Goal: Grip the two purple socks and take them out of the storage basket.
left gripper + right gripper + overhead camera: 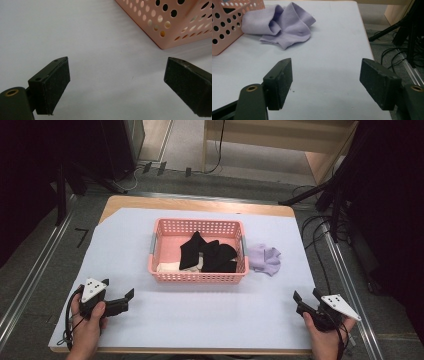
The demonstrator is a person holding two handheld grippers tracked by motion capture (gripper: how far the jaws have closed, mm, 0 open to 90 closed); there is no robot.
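A pink perforated basket (197, 276) stands mid-table, holding black garments (210, 252) and a pale cloth (167, 267). A lilac sock (264, 259) lies crumpled on the sheet just right of the basket. My left gripper (126, 300) rests at the front left, open and empty, its jaws pointing right. In the left gripper view the left gripper (117, 72) faces bare sheet, with a corner of the basket (175, 25) ahead at the right. My right gripper (306, 295) sits at the front right, open and empty. In the right gripper view the right gripper (327, 72) points toward the sock (282, 25) beside the basket (224, 30).
A white sheet (200, 320) covers the wooden table (200, 204). The table's right edge (367, 40) is close to my right gripper. Cables and black stand legs (330, 220) lie on the floor to the right. Metal rails (30, 275) run along the left.
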